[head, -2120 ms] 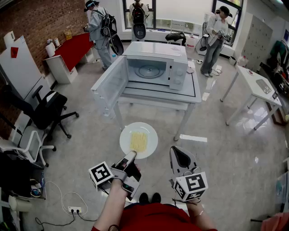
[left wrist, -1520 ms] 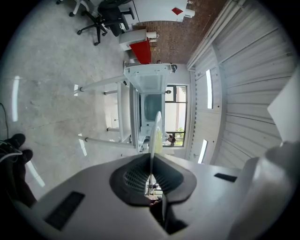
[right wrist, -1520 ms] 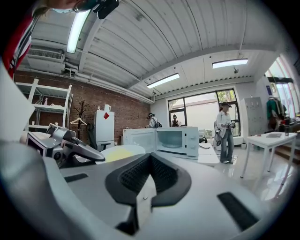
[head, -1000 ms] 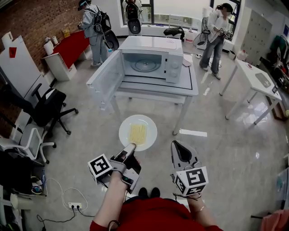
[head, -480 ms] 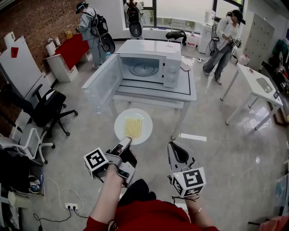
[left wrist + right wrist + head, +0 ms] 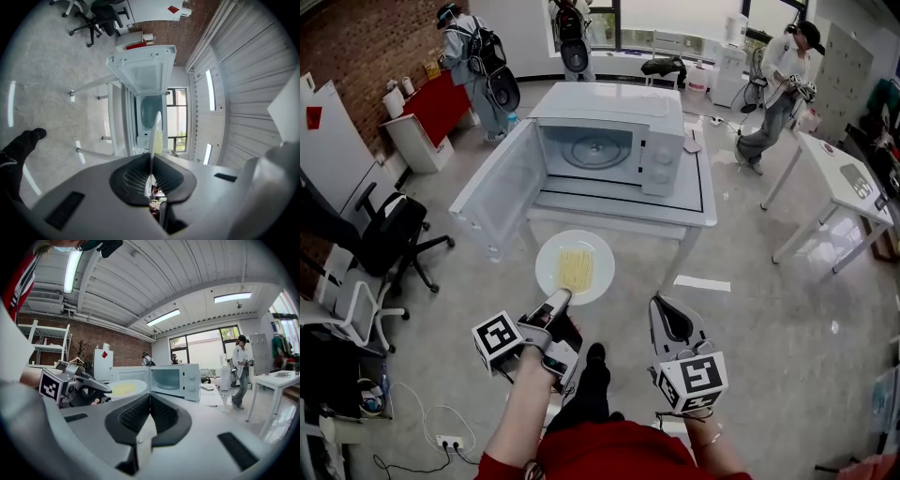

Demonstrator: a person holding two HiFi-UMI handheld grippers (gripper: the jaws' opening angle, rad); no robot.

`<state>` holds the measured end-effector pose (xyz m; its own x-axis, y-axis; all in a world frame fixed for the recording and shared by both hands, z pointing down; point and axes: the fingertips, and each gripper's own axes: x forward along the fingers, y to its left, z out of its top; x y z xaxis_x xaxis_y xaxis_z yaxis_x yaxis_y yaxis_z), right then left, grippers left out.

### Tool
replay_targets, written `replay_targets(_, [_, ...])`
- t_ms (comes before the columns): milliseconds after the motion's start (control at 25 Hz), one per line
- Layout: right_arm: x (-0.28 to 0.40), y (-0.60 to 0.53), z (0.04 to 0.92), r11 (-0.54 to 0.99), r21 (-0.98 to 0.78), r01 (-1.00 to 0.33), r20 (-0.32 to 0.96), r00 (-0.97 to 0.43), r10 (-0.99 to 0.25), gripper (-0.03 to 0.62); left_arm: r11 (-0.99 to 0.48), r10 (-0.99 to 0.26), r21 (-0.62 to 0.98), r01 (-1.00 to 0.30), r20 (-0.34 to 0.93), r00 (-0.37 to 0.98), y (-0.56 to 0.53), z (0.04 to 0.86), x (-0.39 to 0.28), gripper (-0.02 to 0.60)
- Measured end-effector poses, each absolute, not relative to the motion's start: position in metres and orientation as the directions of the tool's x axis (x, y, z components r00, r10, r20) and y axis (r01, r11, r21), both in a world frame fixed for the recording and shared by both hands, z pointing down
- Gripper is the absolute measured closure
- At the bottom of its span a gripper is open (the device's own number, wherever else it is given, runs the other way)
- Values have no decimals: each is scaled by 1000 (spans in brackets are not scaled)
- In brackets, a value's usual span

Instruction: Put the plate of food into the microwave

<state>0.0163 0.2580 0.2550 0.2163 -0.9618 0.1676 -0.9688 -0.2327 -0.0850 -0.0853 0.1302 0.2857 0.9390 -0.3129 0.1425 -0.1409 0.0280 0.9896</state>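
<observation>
A white plate [image 6: 575,267] with yellow noodles hangs level in front of the table, just below its front edge. My left gripper [image 6: 560,302] is shut on the plate's near rim; in the left gripper view the plate [image 6: 154,136] runs edge-on out of the closed pads. The white microwave [image 6: 609,131] stands on the table with its door [image 6: 497,202] swung wide to the left and its chamber empty. My right gripper [image 6: 661,314] is shut with nothing in it, to the right of the plate. The right gripper view shows the plate [image 6: 124,388] and the microwave [image 6: 173,379] ahead.
The microwave's white table [image 6: 698,202] stands straight ahead. Another white table [image 6: 844,187] is at the right, black office chairs [image 6: 389,239] at the left, a red table [image 6: 441,98] at the back left. People [image 6: 469,47] stand at the back. My foot [image 6: 595,354] is below the plate.
Both grippers and the plate have come nearer to the microwave table; the plate now hangs at its front edge. A leg has stepped forward. The grip on the plate is unchanged.
</observation>
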Motion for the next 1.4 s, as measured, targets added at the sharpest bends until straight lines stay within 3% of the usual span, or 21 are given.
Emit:
replay_targets(760, [98, 96, 266, -252, -97, -963, 247, 222, -943, 579, 43, -255, 985, -168, 174, 951, -25, 291, 30, 561])
replay_targets(1400, [148, 41, 240, -306, -39, -951, 221, 291, -931, 579, 36, -255, 978, -207, 209, 944, -85, 296, 69, 561])
